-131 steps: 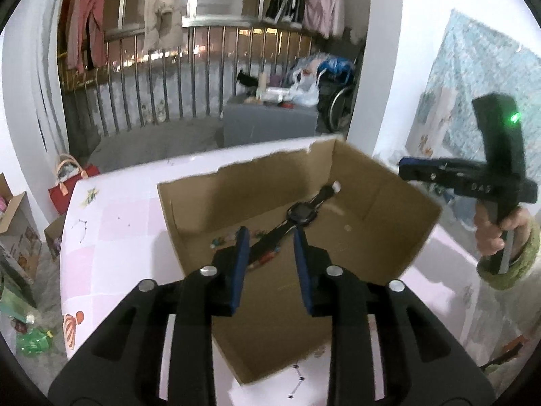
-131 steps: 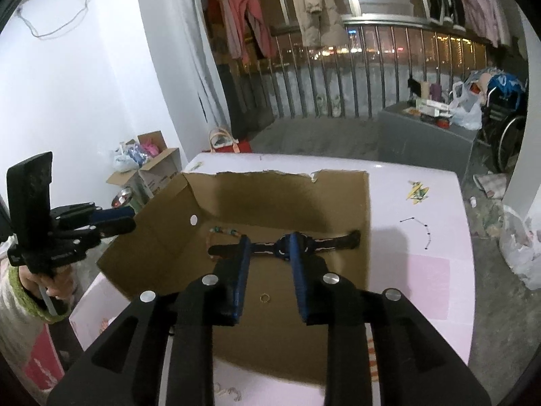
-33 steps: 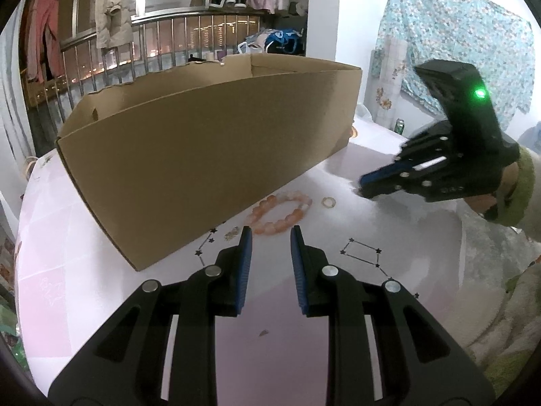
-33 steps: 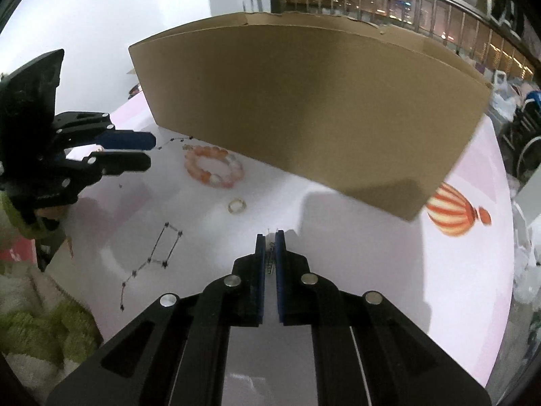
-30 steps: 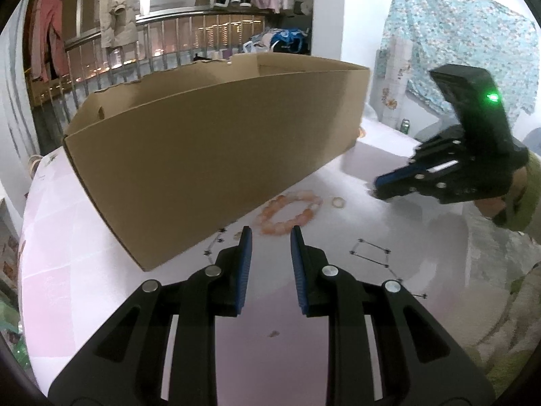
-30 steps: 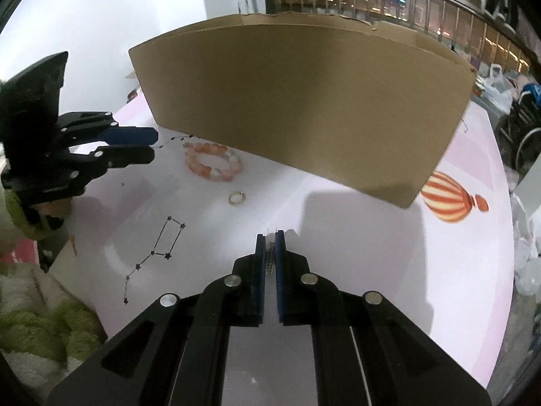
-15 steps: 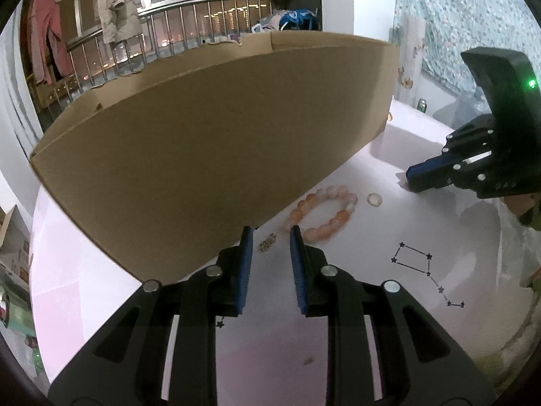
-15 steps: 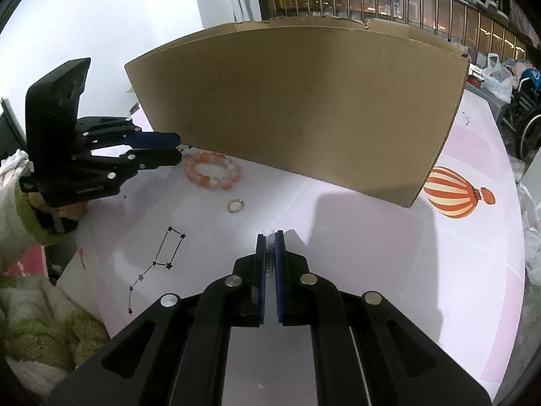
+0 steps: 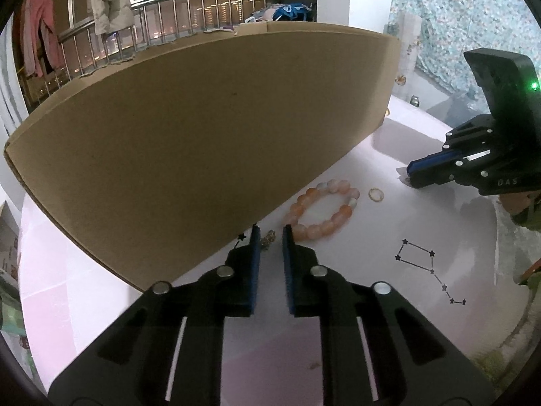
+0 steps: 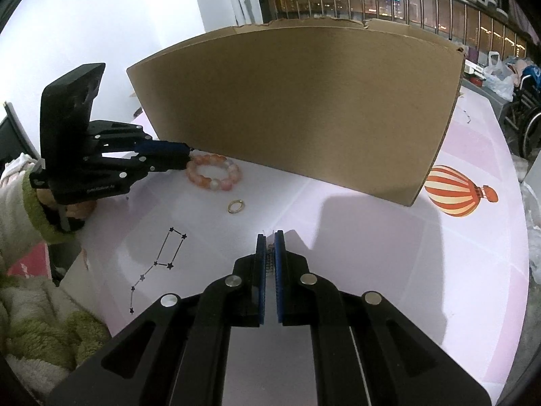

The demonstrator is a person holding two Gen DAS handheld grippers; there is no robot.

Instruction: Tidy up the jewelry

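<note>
A cardboard box [image 9: 203, 128] stands on the pink table; only its outer wall shows in both views [image 10: 304, 101]. A pink bead bracelet [image 9: 321, 215] lies beside the wall, with a gold ring [image 9: 376, 194] to its right. My left gripper [image 9: 269, 233] is open, low on the table, its fingertips either side of a small metal jewelry piece [image 9: 267, 238] left of the bracelet. My right gripper [image 10: 269, 237] is shut on a small chain piece [image 10: 269, 258] just above the table, near the ring [image 10: 235, 206] and the bracelet [image 10: 213, 172].
The tablecloth carries a star constellation print [image 10: 159, 260] and a striped hot-air balloon print [image 10: 453, 196]. A metal railing [image 9: 169, 17] with hung clothes stands behind the table. Each gripper shows in the other's view: left [image 10: 179, 155], right [image 9: 410, 172].
My left gripper has moved down and forward to the small metal piece by the box wall and has narrowed slightly. My right gripper stays shut on the chain piece and has lifted back a little.
</note>
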